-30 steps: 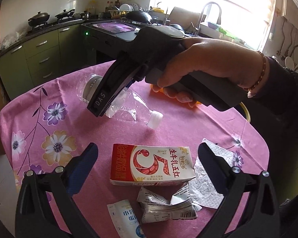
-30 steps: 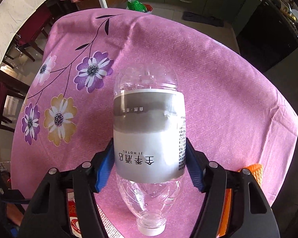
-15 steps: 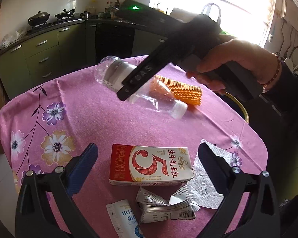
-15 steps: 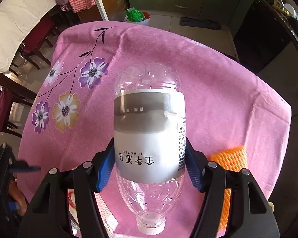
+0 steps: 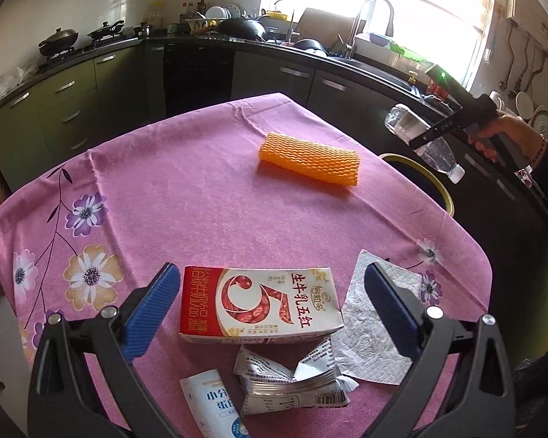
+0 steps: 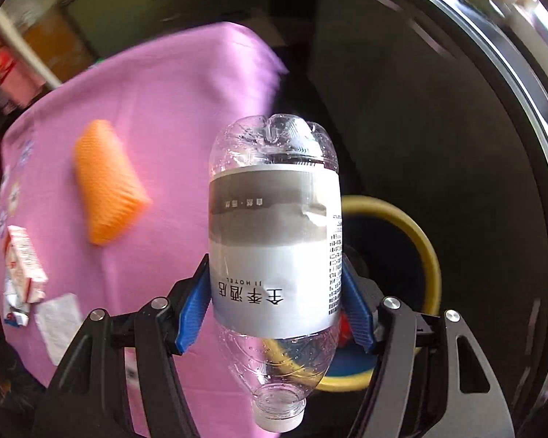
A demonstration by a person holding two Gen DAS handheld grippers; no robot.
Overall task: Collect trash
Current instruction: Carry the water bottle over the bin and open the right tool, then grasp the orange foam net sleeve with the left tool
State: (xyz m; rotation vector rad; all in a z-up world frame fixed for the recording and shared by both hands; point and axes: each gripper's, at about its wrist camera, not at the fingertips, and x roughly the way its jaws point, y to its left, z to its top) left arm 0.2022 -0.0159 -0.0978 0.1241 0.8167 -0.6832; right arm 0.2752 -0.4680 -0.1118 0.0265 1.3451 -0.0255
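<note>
Moved since earlier: the water bottle has been lifted off the tabletop and carried out past its right edge.
Right tool: pinched on the bottle at its label, cap end pointing down toward the camera.
Bottle position: held in the air over the yellow-rimmed bin, which stands just beside the tabletop; not yet released.
Left tool: spread wide, nothing held, hovering above the red milk carton.
Left to collect: the carton, the orange foam net, a paper towel, a crumpled silver wrapper and a white-and-blue sachet.
Progress: judged early; one piece is nearly binned and five are still lying on the tabletop.
</note>
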